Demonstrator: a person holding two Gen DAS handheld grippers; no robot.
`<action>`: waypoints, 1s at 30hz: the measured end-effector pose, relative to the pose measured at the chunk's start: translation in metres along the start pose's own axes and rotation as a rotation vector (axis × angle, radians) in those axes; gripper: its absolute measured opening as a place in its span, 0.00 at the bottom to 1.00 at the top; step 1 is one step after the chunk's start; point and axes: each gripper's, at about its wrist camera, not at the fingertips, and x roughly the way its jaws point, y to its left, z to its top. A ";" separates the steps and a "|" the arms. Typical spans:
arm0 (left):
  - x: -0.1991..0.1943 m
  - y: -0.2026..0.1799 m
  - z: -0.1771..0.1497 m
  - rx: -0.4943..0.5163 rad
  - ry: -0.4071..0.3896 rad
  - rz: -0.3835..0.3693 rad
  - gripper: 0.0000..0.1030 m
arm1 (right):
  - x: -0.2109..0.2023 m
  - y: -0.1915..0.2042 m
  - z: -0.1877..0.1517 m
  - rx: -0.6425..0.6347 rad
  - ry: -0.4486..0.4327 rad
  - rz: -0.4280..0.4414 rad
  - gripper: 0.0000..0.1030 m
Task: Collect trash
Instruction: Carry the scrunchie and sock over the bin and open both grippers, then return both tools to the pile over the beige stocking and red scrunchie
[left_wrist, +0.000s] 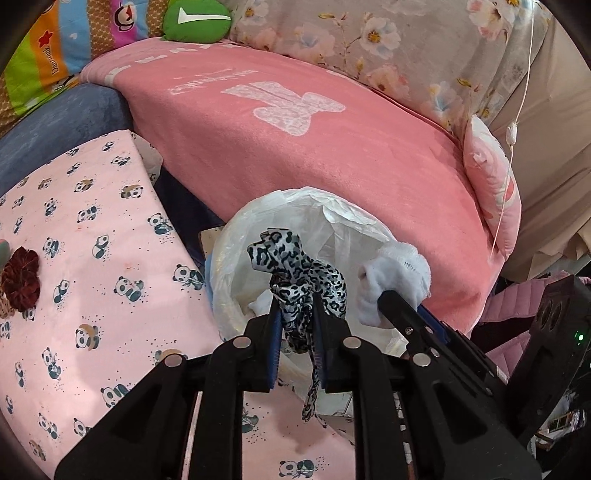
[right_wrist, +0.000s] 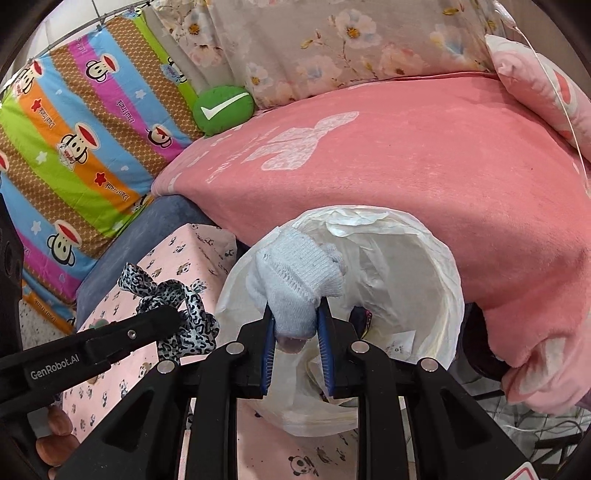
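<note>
left hand-held gripper (left_wrist: 295, 325) clamps leopard-print fabric strip (left_wrist: 295, 273) | right hand-held gripper (right_wrist: 295, 321) clamps white knit glove (right_wrist: 295, 277)

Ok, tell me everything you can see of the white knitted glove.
The white knitted glove is small and soft, of ribbed knit with an openwork band near the cuff, and its stubby fingers are bunched at the top. It stands crumpled and roughly upright, pinched between the blue-padded jaws of the right gripper, held over the open mouth of the white-lined bin. Its lower end pokes out below the pads. In the left wrist view it appears beside the leopard-print cloth, not touching it.
</note>
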 end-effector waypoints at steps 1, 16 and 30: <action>0.002 -0.002 0.001 0.003 0.000 -0.001 0.25 | 0.001 -0.002 0.000 0.002 0.000 -0.003 0.24; 0.002 0.012 -0.004 -0.040 -0.026 0.063 0.62 | 0.009 0.003 -0.002 -0.024 0.002 -0.019 0.40; -0.013 0.044 -0.013 -0.099 -0.041 0.102 0.62 | 0.010 0.031 -0.006 -0.080 0.014 0.000 0.41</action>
